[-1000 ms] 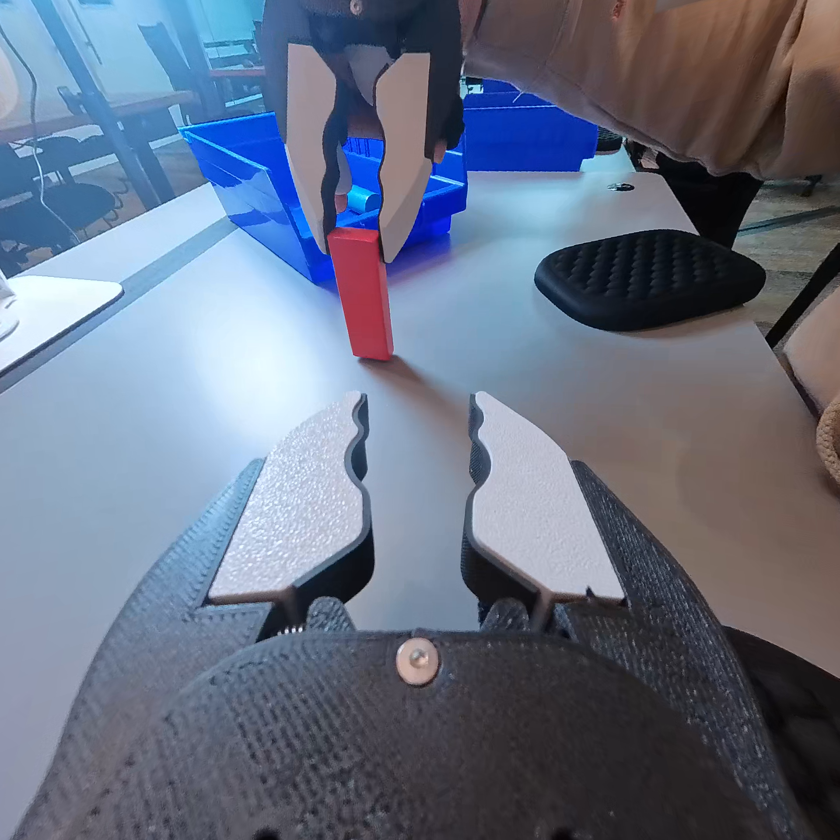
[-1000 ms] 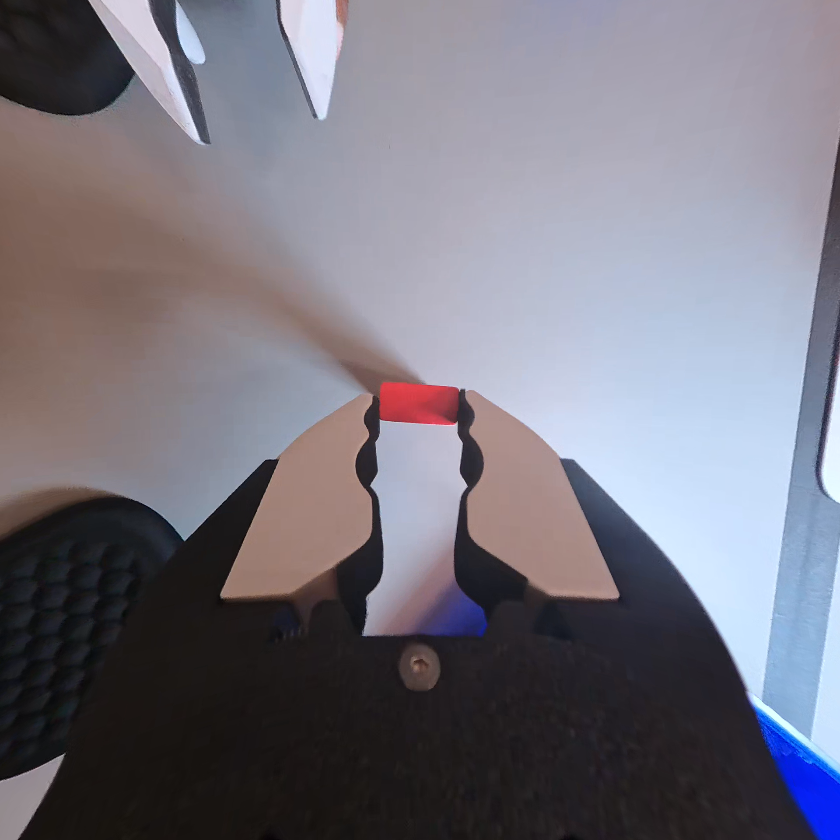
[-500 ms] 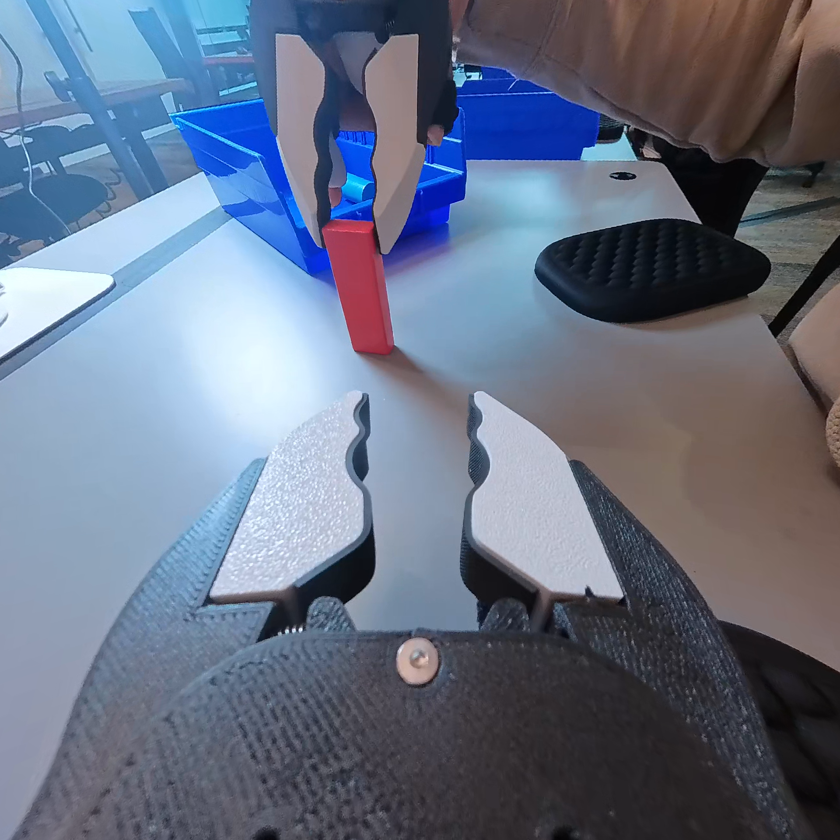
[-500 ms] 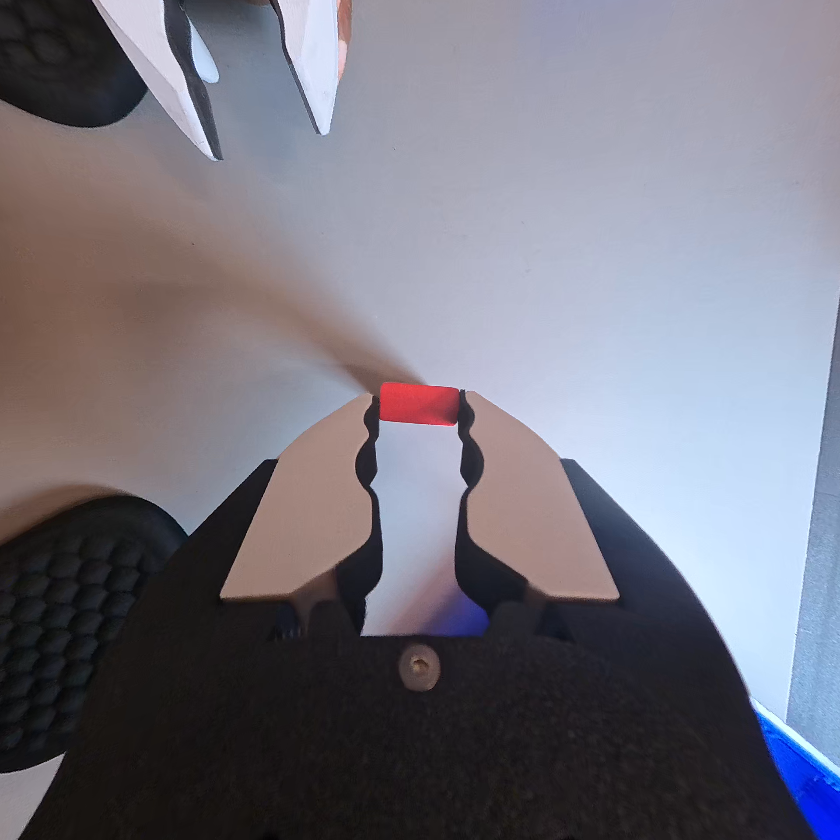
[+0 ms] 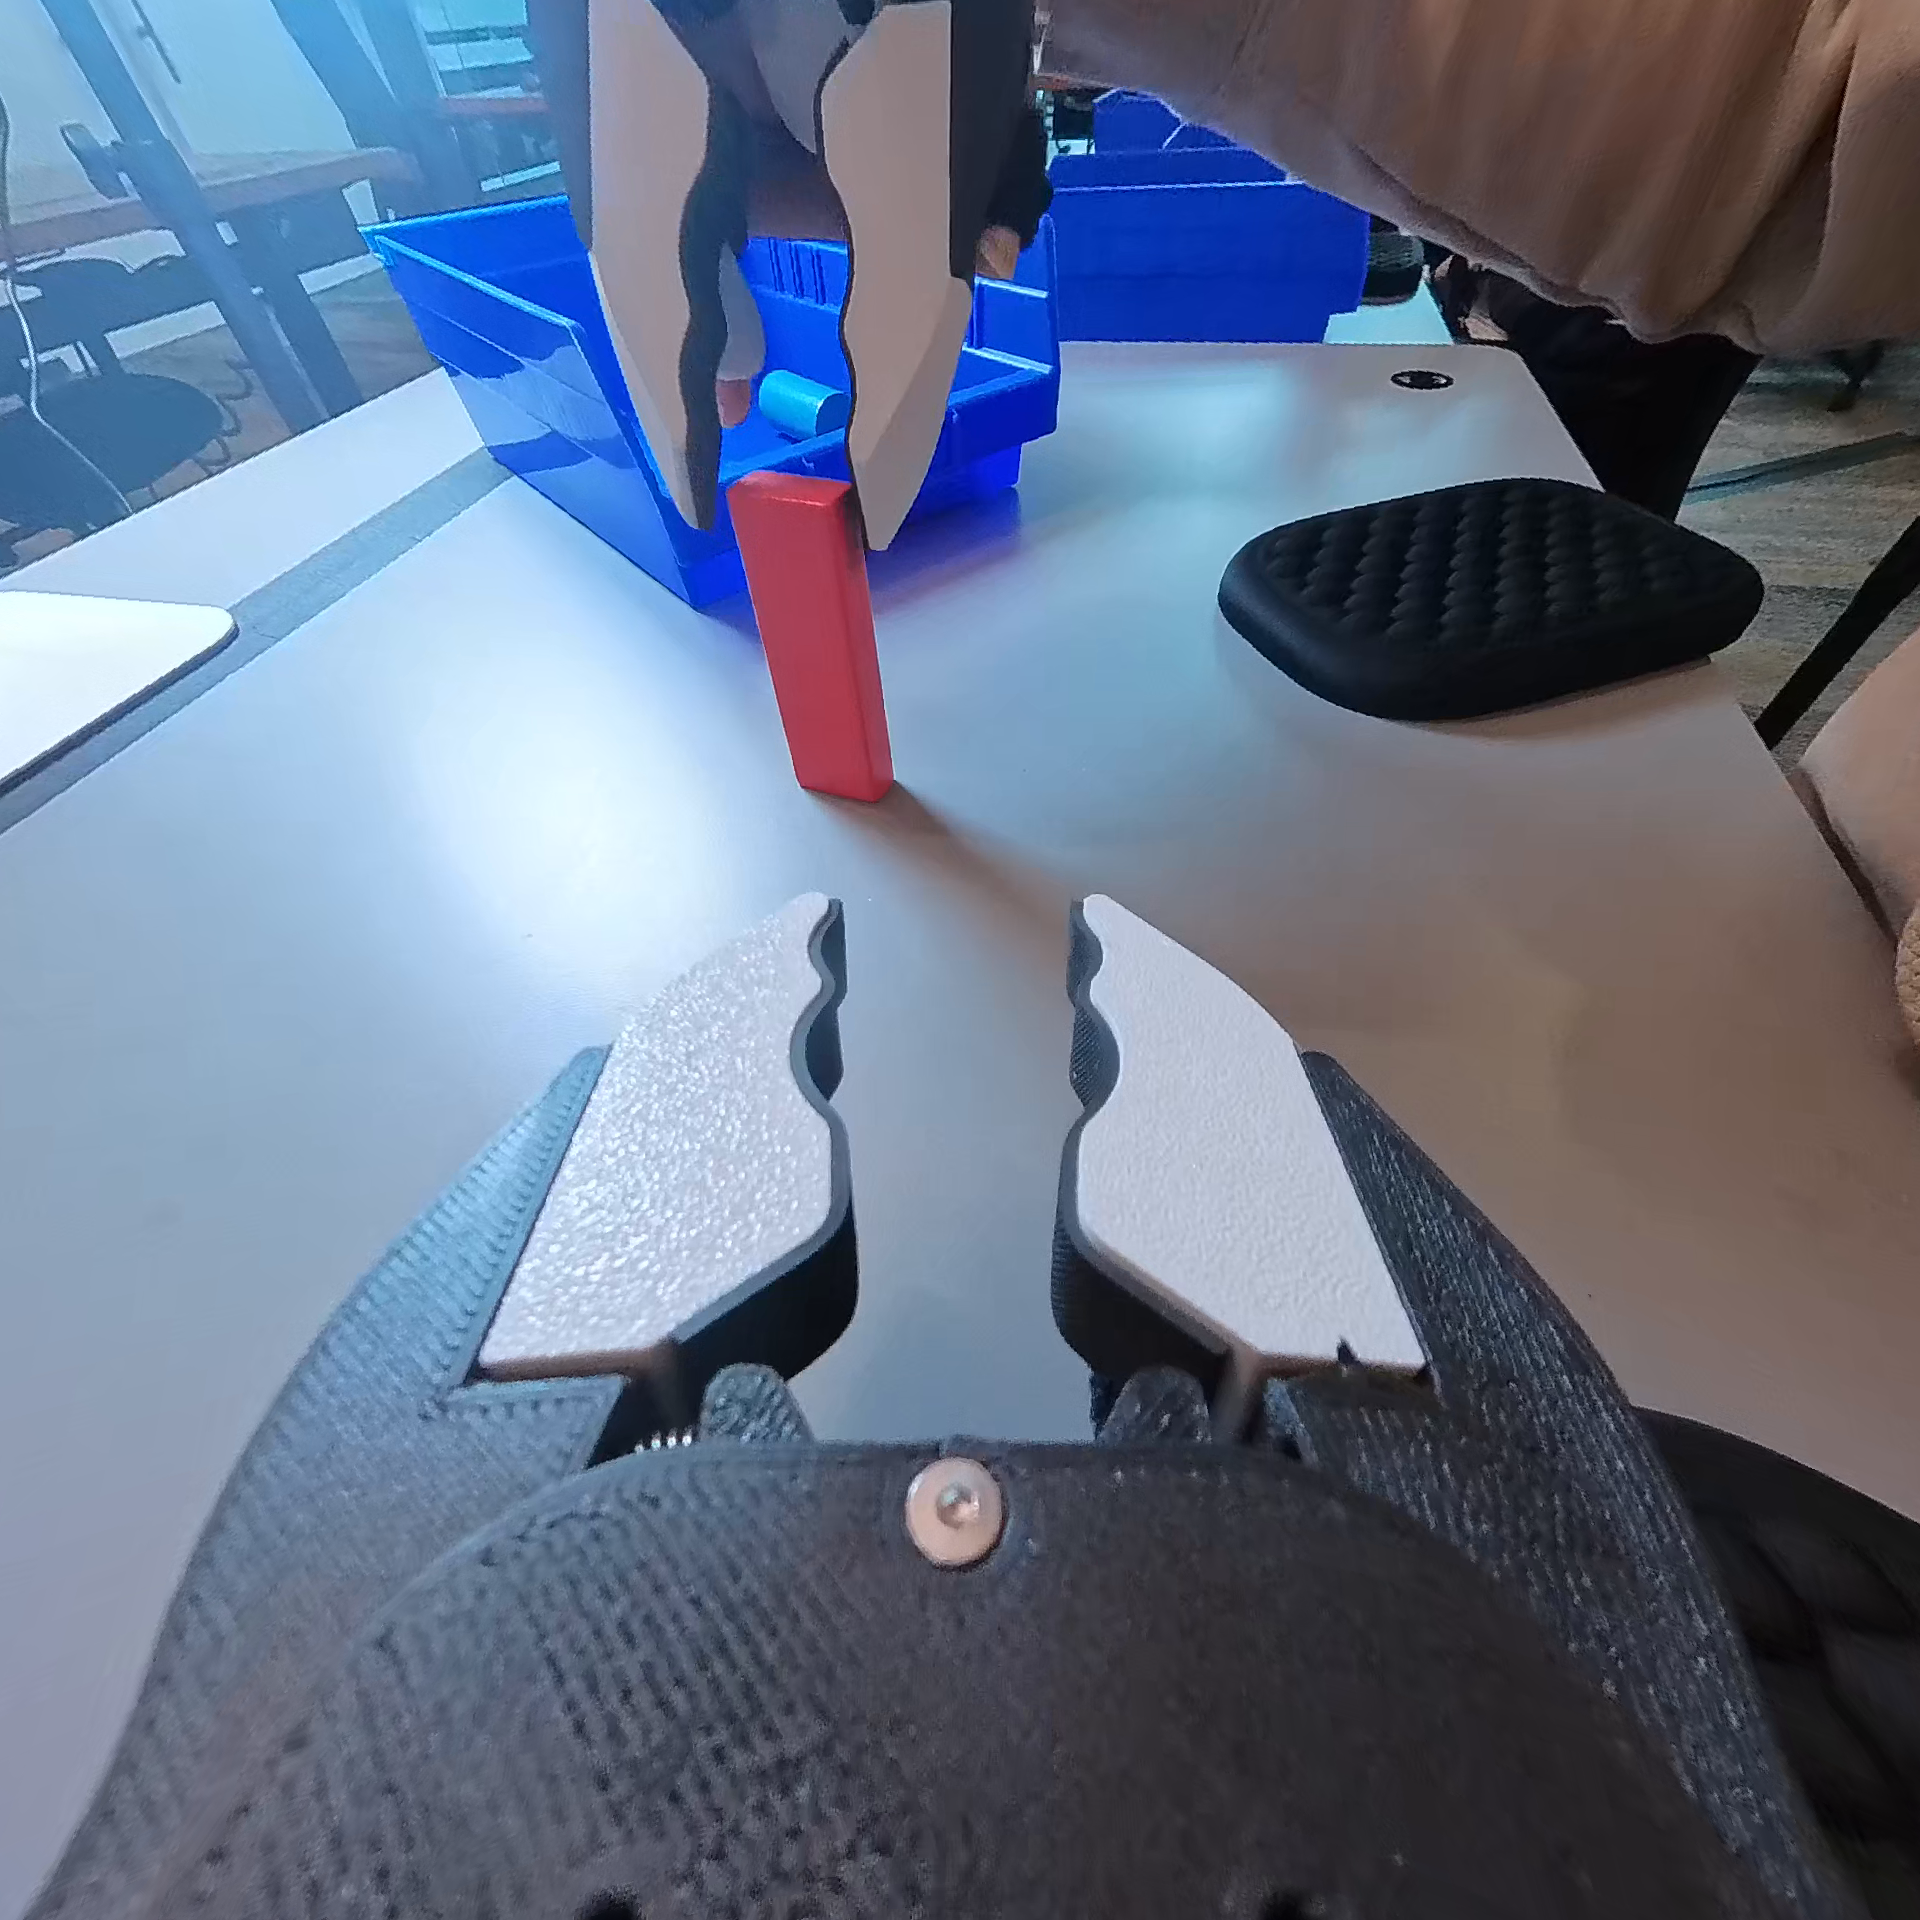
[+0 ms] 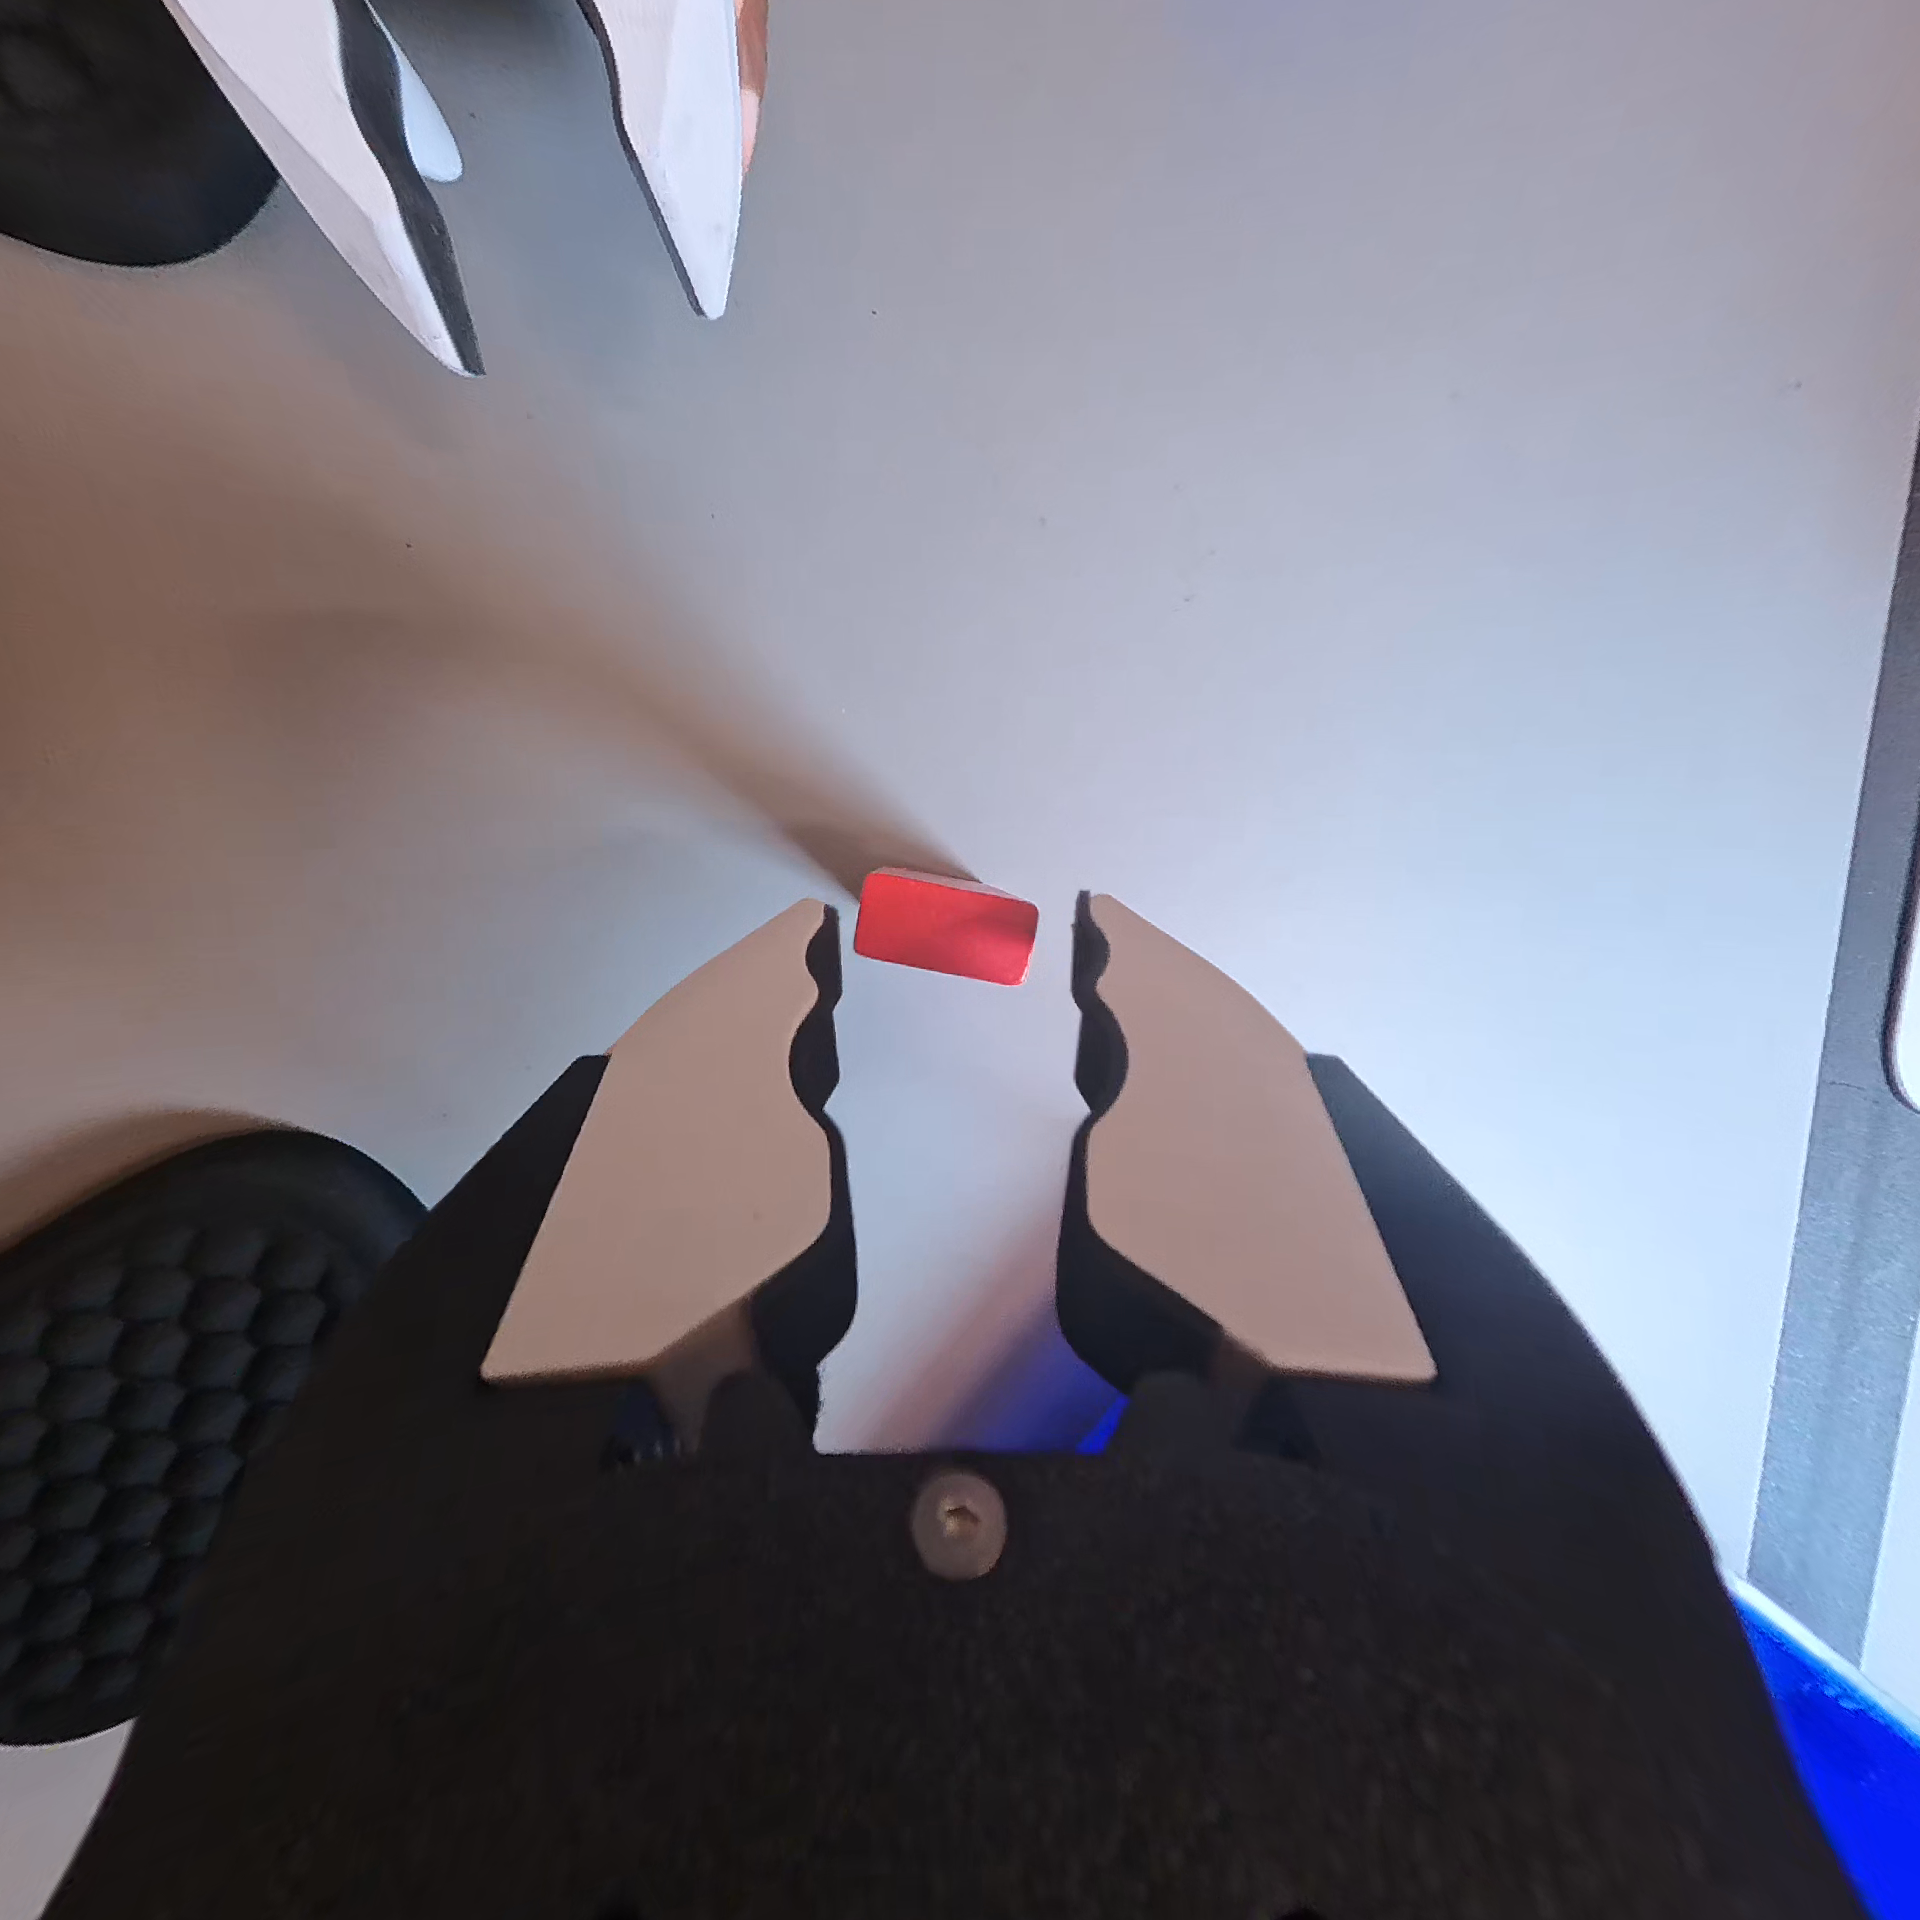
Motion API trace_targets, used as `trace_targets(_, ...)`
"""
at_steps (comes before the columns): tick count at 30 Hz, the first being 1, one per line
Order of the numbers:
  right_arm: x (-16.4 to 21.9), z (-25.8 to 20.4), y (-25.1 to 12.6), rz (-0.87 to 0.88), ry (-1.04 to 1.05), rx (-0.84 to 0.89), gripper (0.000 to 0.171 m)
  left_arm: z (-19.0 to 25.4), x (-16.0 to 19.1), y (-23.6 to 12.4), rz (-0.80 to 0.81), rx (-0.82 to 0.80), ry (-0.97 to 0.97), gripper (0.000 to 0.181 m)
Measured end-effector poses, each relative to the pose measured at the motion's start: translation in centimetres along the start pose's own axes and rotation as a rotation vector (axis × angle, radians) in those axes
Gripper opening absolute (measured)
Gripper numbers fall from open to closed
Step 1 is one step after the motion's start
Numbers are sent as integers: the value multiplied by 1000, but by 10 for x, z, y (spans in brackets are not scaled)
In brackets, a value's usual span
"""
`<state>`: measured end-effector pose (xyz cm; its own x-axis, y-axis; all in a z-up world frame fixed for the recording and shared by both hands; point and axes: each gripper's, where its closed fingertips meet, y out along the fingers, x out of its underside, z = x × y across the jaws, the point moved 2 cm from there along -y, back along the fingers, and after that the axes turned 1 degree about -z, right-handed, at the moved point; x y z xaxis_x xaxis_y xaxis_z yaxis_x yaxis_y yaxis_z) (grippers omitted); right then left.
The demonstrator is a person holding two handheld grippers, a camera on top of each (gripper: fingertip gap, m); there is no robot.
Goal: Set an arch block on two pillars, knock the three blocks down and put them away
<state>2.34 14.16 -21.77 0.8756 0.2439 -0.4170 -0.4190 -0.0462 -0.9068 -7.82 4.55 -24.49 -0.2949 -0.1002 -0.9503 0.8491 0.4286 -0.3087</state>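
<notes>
A red pillar block (image 5: 831, 644) stands upright on the grey table (image 5: 312, 935), just in front of a blue bin (image 5: 540, 343). My right gripper (image 5: 790, 525) comes down from above and straddles the block's top, open. In the right wrist view there is a small gap on each side between the block's top (image 6: 945, 928) and the right gripper (image 6: 953, 904). My left gripper (image 5: 953, 904) is open and empty, low over the table a short way in front of the block. It also shows in the right wrist view (image 6: 589, 341). No arch block is in view.
A light blue cylinder (image 5: 795, 405) lies in the blue bin. A second blue bin (image 5: 1195, 260) stands behind it. A black textured pad (image 5: 1486, 603) lies to the right and a white flat board (image 5: 94, 665) at the left edge. A person's beige sleeve (image 5: 1507, 156) reaches over from the upper right. There is about 12 cm between the tips of the two grippers.
My right gripper has opened and let go of the red block, which now stands on its own, turned slightly. My left gripper has stayed open and nearly still.
</notes>
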Motion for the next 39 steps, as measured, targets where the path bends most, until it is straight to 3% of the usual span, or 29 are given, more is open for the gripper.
trace_targets(7, 0, -2, -7, -6, 114, -2, 51, 2, 3, 1, -12, 7, 0, 41)
trace_targets(13, 5, -1, -2, -38, 160, 16, 39, 2, 3, 2, -13, 9, 0, 41)
trace_targets(17, 5, -2, 0, -45, 142, 12, 33, 3, 3, 2, -13, 10, 1, 41)
trace_targets(39, 5, -3, -3, -34, 17, -8, 38, 4, 4, 3, -17, 15, 3, 41)
